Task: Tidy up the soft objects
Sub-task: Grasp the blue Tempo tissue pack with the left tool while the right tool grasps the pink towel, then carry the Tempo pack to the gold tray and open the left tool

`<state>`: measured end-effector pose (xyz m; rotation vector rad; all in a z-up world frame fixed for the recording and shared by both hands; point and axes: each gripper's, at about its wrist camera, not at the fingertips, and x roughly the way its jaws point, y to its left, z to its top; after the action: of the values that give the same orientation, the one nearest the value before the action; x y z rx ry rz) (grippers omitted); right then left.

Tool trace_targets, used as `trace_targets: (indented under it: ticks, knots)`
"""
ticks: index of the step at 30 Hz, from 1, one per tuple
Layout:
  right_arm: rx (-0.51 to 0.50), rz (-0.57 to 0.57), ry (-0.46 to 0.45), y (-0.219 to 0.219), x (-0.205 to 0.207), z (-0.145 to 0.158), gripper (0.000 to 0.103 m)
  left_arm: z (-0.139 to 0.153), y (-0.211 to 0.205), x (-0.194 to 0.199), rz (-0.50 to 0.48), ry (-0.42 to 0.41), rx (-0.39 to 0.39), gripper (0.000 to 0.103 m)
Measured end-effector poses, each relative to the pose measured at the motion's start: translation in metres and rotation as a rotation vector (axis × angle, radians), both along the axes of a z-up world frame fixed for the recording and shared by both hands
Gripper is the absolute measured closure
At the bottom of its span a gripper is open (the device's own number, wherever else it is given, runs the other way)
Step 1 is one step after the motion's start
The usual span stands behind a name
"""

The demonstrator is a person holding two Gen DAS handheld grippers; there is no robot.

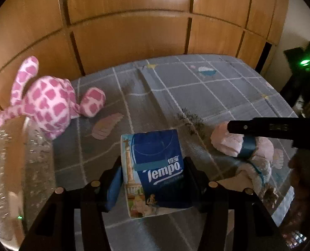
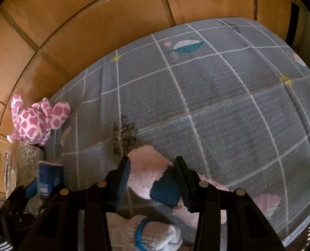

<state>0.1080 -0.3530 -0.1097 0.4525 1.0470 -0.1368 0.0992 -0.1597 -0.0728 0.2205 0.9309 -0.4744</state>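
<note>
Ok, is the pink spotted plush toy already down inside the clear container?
No, the pink spotted plush toy sits on top of the clear container, at the bed's edge, not inside it.

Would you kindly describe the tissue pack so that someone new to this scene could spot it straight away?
Start from the grey checked bedspread in front of the wooden wardrobe. Near its front edge, the left tongs grip the tissue pack. It is the only boxy, printed item: dark blue with white "Tempo" lettering, unlike the pink spotted plush toy and the pale fluffy plush.

The pale pink plush (image 2: 146,167) is partly hidden behind the right gripper (image 2: 153,179).
</note>
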Motion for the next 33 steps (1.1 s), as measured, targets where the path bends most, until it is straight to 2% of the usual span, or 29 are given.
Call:
trace_targets:
  ticks: [5, 7, 8, 12, 14, 17, 20, 22, 23, 26, 29, 33]
  knots:
    - [-0.03, 0.02, 0.022, 0.004, 0.005, 0.001, 0.058, 0.017, 0.008, -0.013, -0.012, -0.035, -0.006, 0.047]
    - [-0.027, 0.046, 0.034, 0.006, 0.008, 0.003, 0.051, 0.02, 0.011, -0.016, -0.016, -0.037, -0.005, 0.047]
    - [-0.028, 0.066, 0.042, 0.006, 0.009, 0.006, 0.044, 0.021, 0.012, -0.017, -0.016, -0.037, -0.006, 0.047]
    - [-0.091, 0.222, 0.088, 0.015, 0.013, 0.02, 0.033, 0.021, 0.012, -0.015, -0.024, -0.032, -0.005, 0.047]
    - [-0.145, 0.309, 0.124, 0.022, 0.014, 0.023, 0.031, 0.02, 0.012, -0.012, -0.02, -0.02, -0.008, 0.047]
    - [-0.254, 0.379, 0.192, 0.027, 0.014, 0.015, 0.031, 0.024, 0.011, -0.007, -0.016, -0.025, -0.01, 0.047]
    - [-0.308, 0.353, 0.279, 0.022, 0.025, -0.005, 0.031, 0.033, 0.01, -0.002, -0.017, -0.047, -0.01, 0.047]
    - [-0.287, 0.359, 0.279, 0.021, 0.029, -0.011, 0.04, 0.041, 0.011, -0.001, -0.018, -0.073, -0.01, 0.047]
    - [-0.266, 0.363, 0.27, 0.022, 0.032, -0.013, 0.053, 0.046, 0.012, 0.001, -0.016, -0.09, -0.011, 0.047]
    - [-0.302, 0.356, 0.242, 0.031, 0.035, -0.014, 0.056, 0.057, 0.02, 0.007, 0.001, -0.11, -0.022, 0.047]
    - [-0.326, 0.361, 0.252, 0.037, 0.033, -0.023, 0.056, 0.063, 0.028, 0.011, 0.022, -0.123, -0.024, 0.047]
    - [-0.276, 0.332, 0.253, 0.03, 0.033, -0.025, 0.056, 0.067, 0.034, 0.016, 0.031, -0.131, -0.015, 0.047]
